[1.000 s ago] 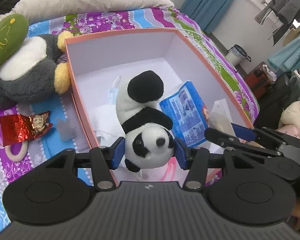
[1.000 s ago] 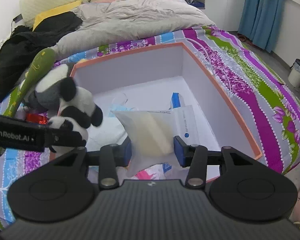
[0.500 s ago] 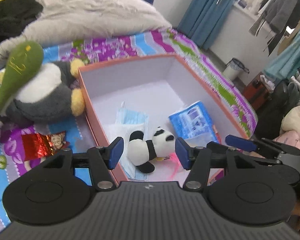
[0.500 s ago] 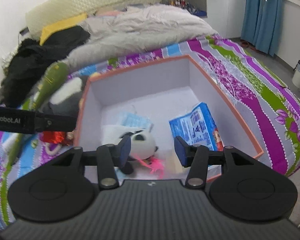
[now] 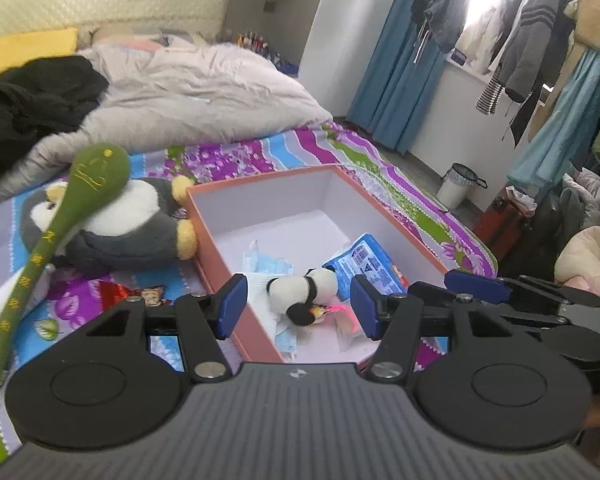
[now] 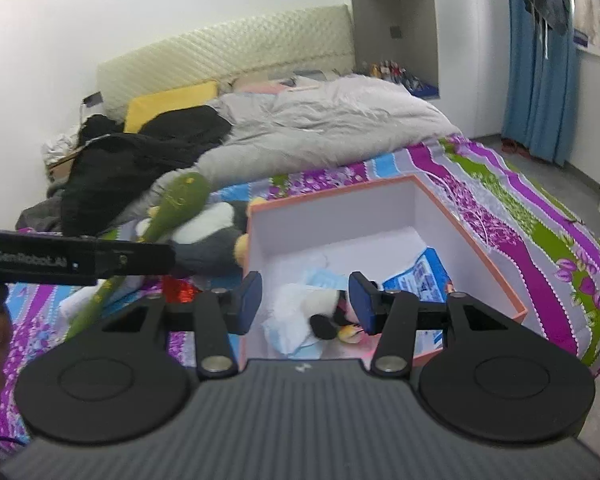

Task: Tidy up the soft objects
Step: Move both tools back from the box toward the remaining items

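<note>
Box (image 5: 216,248): salmon-orange outside and rim, pale lilac-white inside.
Small panda plush (image 5: 304,292): white body, black ears and limbs.
Face masks (image 5: 266,266): light blue and white.
Packet (image 5: 366,266): blue with white print.
Penguin plush (image 5: 120,228): dark grey, white belly, yellow feet.
Long plush stick (image 5: 60,232): olive green, yellow characters.
Bedsheet (image 5: 384,184): purple, blue and green stripes with floral print.
Duvet (image 5: 196,96): pale grey.
Curtains (image 6: 540,64): blue.
Gripper pads (image 5: 232,306): dark blue on black fingers.
</note>
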{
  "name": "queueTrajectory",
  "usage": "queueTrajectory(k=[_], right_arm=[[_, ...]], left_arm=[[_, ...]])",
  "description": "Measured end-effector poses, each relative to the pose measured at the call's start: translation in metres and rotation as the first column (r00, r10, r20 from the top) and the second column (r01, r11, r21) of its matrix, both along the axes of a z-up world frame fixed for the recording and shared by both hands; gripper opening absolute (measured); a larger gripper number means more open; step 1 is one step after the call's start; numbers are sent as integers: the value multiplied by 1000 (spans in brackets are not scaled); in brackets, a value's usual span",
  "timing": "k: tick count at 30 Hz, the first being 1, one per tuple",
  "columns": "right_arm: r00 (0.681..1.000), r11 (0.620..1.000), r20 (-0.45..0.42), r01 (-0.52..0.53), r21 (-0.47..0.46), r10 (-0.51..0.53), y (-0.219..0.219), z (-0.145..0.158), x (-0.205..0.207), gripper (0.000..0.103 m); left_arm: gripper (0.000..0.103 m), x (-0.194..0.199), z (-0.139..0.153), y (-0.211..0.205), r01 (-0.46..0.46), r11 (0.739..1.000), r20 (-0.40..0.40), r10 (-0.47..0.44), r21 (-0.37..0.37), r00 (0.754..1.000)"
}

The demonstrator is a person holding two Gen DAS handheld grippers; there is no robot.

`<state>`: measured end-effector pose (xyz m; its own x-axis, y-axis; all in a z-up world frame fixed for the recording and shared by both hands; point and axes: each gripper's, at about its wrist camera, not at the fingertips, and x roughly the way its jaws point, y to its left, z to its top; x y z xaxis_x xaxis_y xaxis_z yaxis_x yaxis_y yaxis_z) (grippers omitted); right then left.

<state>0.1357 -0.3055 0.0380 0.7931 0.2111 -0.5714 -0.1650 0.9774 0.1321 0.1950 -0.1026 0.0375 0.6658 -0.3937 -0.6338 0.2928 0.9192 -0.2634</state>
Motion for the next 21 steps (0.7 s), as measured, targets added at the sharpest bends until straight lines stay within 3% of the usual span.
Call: queueTrajectory(k=[9, 21], right_arm=[[998, 999, 51, -40, 24, 39, 16, 10, -39, 51], [990, 993, 70, -120, 5, 120, 48, 4, -82, 51]], left_arm=[[63, -59, 8, 26, -53, 999, 44, 53, -3, 998], [63, -120, -1, 62, -144, 989, 45, 145, -10, 988]])
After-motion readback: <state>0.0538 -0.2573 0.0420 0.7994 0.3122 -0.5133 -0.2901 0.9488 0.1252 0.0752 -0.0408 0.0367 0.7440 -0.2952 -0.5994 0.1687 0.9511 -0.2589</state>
